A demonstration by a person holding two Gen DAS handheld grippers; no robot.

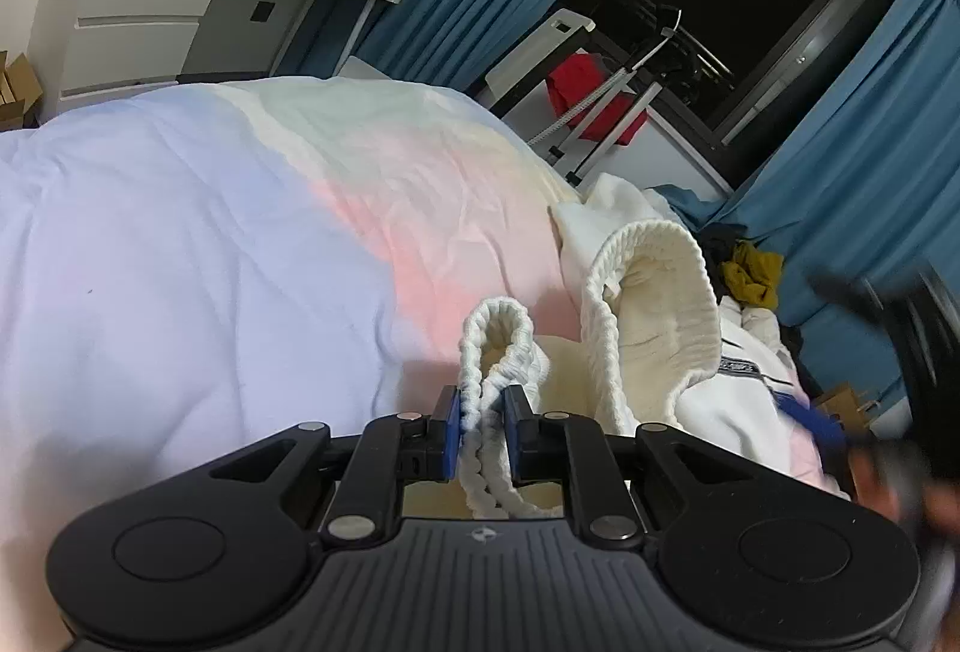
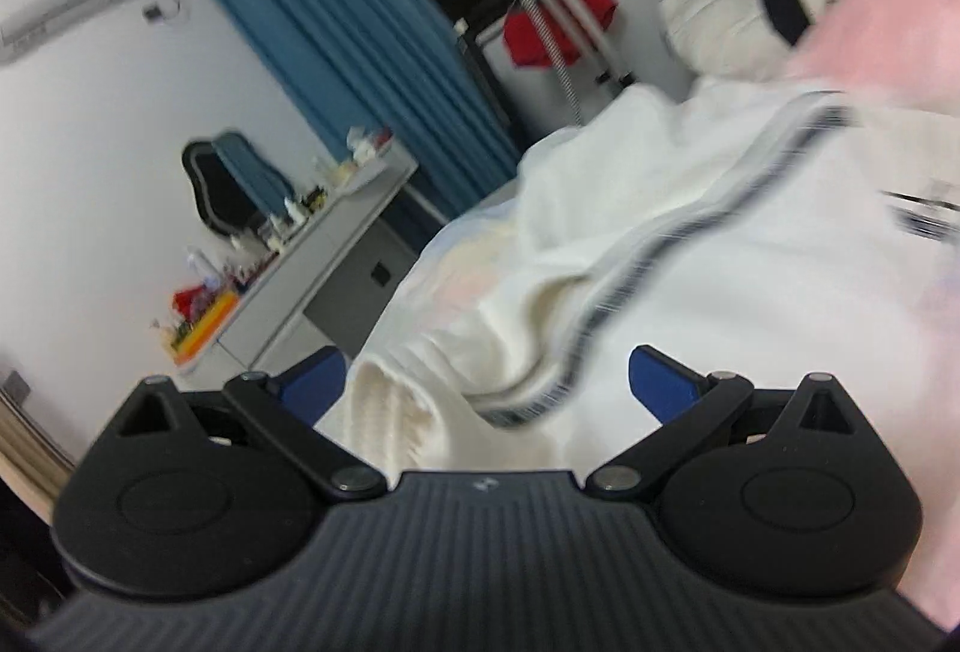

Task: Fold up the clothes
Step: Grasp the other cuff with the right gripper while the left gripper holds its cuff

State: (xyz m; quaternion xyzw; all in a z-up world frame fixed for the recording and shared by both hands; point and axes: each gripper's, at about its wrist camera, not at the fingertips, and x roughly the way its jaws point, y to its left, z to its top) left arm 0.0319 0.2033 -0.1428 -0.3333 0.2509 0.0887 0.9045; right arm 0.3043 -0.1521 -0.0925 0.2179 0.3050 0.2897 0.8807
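The left gripper (image 1: 483, 415), lower centre, clamps the ribbed cuff (image 1: 493, 352) of the white garment (image 2: 690, 244); the right gripper (image 2: 487, 382) is spread wide.

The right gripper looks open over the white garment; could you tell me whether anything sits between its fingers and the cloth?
Nothing visible does. The right gripper is open, and the white garment lies directly ahead, its ribbed cuff already between the fingers.
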